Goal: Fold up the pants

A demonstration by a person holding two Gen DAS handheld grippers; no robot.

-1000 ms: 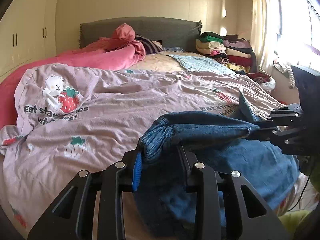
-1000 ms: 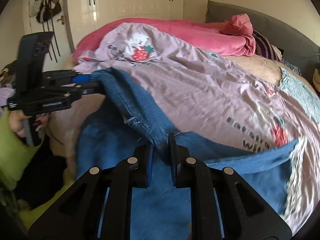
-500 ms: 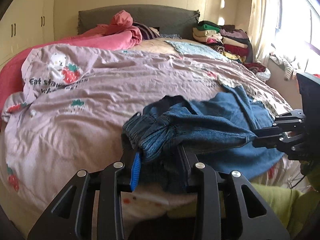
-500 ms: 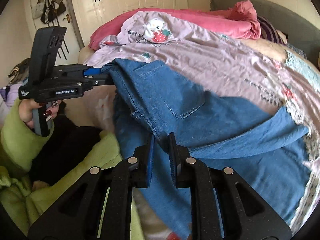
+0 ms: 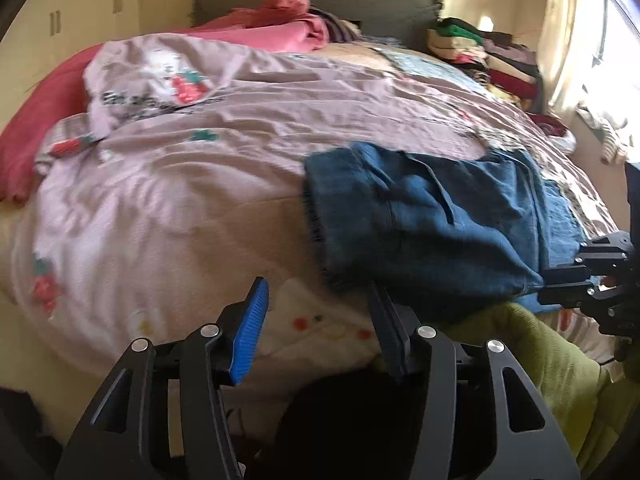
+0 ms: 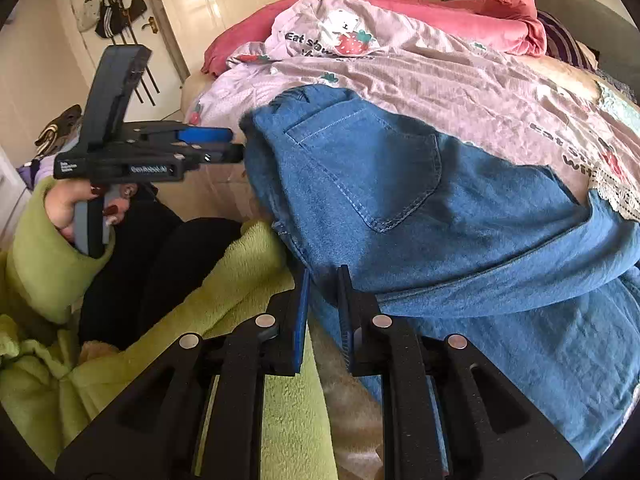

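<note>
The blue denim pants (image 5: 432,216) lie folded over on the near edge of the bed, back pocket up in the right wrist view (image 6: 400,184). My left gripper (image 5: 316,300) is open and empty, just short of the pants' waistband corner; it also shows in the right wrist view (image 6: 236,146), beside the fabric's left edge. My right gripper (image 6: 323,280) is shut on the pants' near edge; it shows at the right of the left wrist view (image 5: 560,276), holding the fold's corner.
A lilac strawberry-print duvet (image 5: 240,128) covers the bed. A pink blanket (image 5: 260,32) and grey headboard (image 5: 360,4) lie at the far end. Stacked clothes (image 5: 488,56) stand far right. The person's green sleeves (image 6: 160,300) are below. Bags (image 6: 112,12) hang on a door.
The pants were lowered onto the bed edge. My left gripper has opened, let go of the waistband and drawn back. My right gripper keeps its hold.
</note>
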